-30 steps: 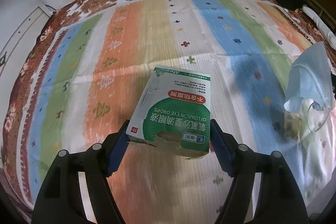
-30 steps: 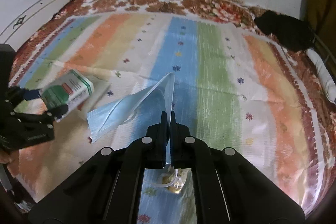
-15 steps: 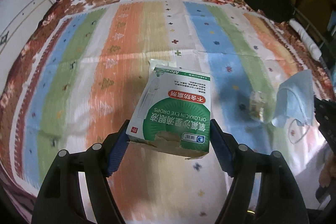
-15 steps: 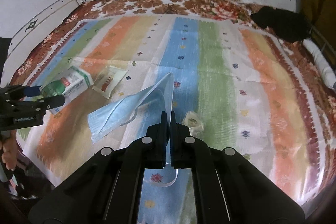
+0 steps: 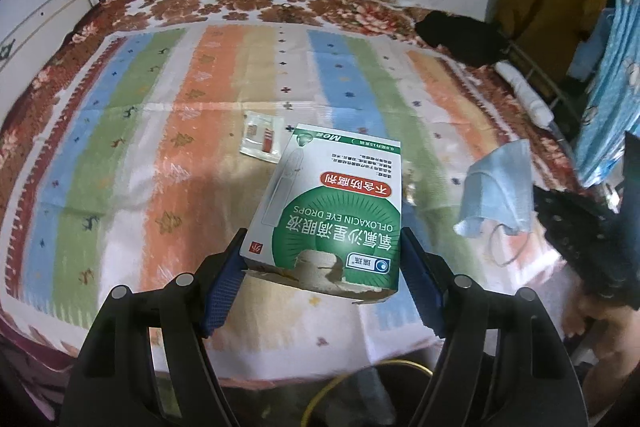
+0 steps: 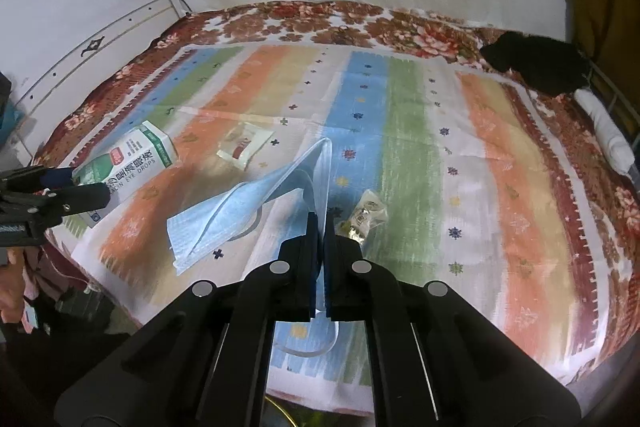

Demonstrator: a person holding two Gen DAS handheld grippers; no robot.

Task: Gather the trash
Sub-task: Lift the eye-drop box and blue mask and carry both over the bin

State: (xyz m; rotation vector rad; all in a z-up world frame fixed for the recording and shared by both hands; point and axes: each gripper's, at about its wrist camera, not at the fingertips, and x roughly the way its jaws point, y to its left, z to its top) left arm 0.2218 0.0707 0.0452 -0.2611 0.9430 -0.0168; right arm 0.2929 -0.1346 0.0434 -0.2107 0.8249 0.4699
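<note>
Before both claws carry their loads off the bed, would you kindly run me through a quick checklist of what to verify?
1. Left claw clamped on the eye drops box: ok, pads on both sides.
2. Right claw pinching the blue face mask: ok, though only by an edge.
3. Mask ear loop hanging clear of snags: cannot tell.
4. All trash collected: not ok; a small sachet and a crumpled clear wrapper lie on the striped bedspread.
5. Trash bin located: cannot tell; none clearly visible.
</note>
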